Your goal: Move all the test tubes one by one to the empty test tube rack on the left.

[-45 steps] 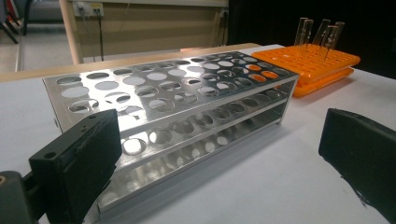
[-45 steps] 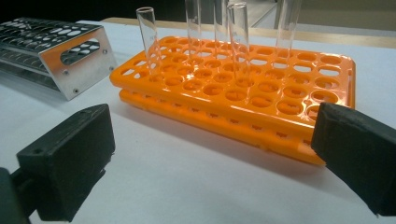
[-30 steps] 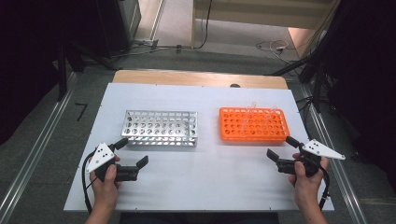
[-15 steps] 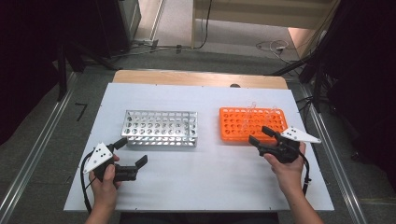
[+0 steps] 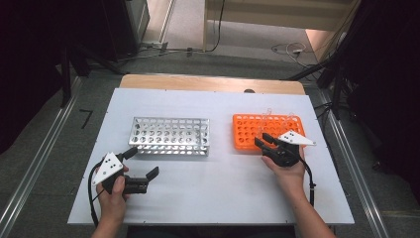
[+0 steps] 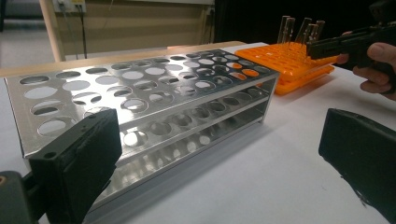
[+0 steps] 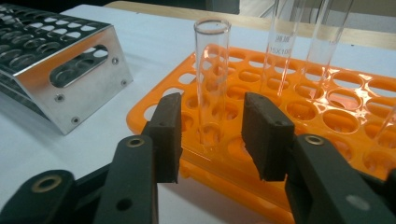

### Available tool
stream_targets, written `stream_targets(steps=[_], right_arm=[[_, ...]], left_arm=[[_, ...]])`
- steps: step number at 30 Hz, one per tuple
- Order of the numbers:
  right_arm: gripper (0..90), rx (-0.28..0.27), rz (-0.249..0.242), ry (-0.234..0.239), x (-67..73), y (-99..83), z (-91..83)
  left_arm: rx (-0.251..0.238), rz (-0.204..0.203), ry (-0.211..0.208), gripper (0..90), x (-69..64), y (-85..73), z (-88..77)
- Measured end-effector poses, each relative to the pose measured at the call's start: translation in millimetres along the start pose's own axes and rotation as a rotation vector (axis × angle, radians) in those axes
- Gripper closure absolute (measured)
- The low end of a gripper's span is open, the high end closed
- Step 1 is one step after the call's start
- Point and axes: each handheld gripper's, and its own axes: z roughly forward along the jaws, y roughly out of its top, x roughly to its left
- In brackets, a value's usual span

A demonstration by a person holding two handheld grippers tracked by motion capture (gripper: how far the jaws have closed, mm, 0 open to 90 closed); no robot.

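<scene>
An orange tube rack (image 5: 247, 130) stands right of centre, with a few clear glass tubes (image 5: 270, 114) upright in it. My right gripper (image 5: 263, 138) reaches over its near edge. In the right gripper view one glass tube (image 7: 212, 70) stands in the orange rack (image 7: 327, 116) between my two black pads (image 7: 266, 135). The jaws have just been closing, but a gap shows on each side of the tube, so my right gripper (image 7: 212, 135) is open. My left gripper (image 5: 144, 161) rests open near the front left, just short of the silver metal rack (image 5: 171, 136).
The silver rack (image 6: 140, 93) has all its holes vacant. More tubes (image 7: 285, 42) stand behind the one between my jaws. The white table top (image 5: 213, 188) has a wooden strip (image 5: 208, 83) along its far edge. Dark equipment stands beyond the table.
My right gripper has moved from the table's right edge in to the orange rack, and its jaws have narrowed around a tube. The left hand has stayed put.
</scene>
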Motion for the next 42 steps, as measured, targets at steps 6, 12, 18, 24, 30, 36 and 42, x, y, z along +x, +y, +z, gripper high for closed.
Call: stream_targets(steps=[6,12,18,24,30,36,42], right_arm=[[61.9,0.003,0.003,-0.004,0.3,-1.6,7.0],[63.9,0.003,-0.011,-0.021,1.8,-3.2,11.5],[66.9,0.0,-0.019,-0.035,3.1,-4.8,15.6],[68.8,-0.008,-0.047,-0.049,5.4,-5.7,17.2],[70.2,-0.021,-0.058,-0.052,8.5,-6.9,19.8],[72.7,-0.029,-0.064,-0.063,9.8,-7.6,21.0],[73.7,-0.041,-0.065,-0.065,9.5,-8.6,22.2]], left_arm=[[0.001,0.005,-0.001,0.0,-1.1,0.5,0.2],[0.005,0.005,0.001,0.0,-1.4,-0.1,0.9],[-0.002,-0.004,-0.005,0.0,-2.3,0.7,1.1],[0.0,-0.001,0.0,0.0,-2.3,0.2,1.5],[0.002,-0.001,0.002,0.0,-2.6,0.0,1.9],[0.002,0.005,0.0,0.0,-4.2,1.2,1.6],[0.004,0.005,0.001,0.0,-4.2,1.2,2.0]])
